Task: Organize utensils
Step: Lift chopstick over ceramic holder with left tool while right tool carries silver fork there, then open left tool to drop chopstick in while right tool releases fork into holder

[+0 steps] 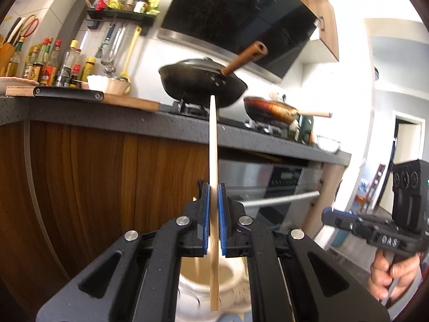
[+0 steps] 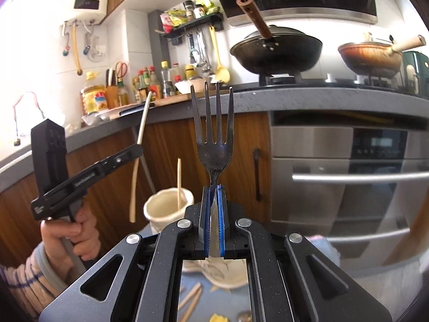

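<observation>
My left gripper is shut on a wooden chopstick that stands upright, its lower end over a cream ceramic holder. From the right wrist view the left gripper holds that chopstick just left of the holder, which has one chopstick standing in it. My right gripper is shut on a dark metal fork, tines up, to the right of the holder. The right gripper also shows in the left wrist view.
Loose chopsticks and a spoon lie on the blue surface below. Behind stand a dark counter, a black wok, a second pan, an oven and bottles.
</observation>
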{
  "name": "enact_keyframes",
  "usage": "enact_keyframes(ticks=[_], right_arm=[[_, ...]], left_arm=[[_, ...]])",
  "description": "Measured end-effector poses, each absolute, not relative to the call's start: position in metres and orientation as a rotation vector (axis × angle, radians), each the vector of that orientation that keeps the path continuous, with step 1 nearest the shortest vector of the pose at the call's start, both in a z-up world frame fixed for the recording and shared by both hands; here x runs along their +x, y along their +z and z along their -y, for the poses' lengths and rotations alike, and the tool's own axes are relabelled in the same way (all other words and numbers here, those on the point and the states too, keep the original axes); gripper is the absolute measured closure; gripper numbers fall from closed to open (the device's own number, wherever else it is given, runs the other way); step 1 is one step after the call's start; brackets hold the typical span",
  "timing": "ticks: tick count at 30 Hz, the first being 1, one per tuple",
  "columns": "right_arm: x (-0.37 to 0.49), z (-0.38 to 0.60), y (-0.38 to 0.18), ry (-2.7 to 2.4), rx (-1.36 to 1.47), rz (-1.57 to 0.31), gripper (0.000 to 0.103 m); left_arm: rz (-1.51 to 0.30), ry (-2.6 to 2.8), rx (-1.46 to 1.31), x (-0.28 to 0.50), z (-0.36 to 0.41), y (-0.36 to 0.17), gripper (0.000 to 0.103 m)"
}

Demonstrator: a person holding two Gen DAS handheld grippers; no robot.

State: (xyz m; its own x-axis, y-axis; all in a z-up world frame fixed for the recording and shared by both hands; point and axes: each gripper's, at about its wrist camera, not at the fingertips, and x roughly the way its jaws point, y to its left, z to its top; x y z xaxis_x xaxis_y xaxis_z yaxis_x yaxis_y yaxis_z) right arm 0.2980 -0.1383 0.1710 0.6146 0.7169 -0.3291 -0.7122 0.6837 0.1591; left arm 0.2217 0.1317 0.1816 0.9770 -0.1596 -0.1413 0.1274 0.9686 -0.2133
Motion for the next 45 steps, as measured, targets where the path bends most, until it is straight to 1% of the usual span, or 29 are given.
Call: enact_keyframes(ticks=[7,14,23,34,45], right_arm=[[0.319,0.119,0.167,0.816,-0.009,-0.395,0.097],[0.331,0.104,0.142,0.804,-0.040,-0.461,0.097],[0.335,0.089,0.115,0.777,-0.069,-0.526,0.097],[0.337,0.074,0.101,0.774,-0.094,-0.559,0.097],[0.345,0.069,0.089,0.762,-0.100,-0.587,0.097]], left_arm=[[-0.122,-0.112,-0.223,0.249,-0.133,0.177,0.097],[-0.184,-0.094,-0.209,0.256,-0.127,0.149,0.097],[-0.249,-0.055,-0.156,0.243,-0.117,0.128,0.097],[-0.343,-0.011,-0.105,0.249,-0.108,0.117,0.097],[-0.359,0.010,-0.089,0.251,-0.108,0.118,0.097]])
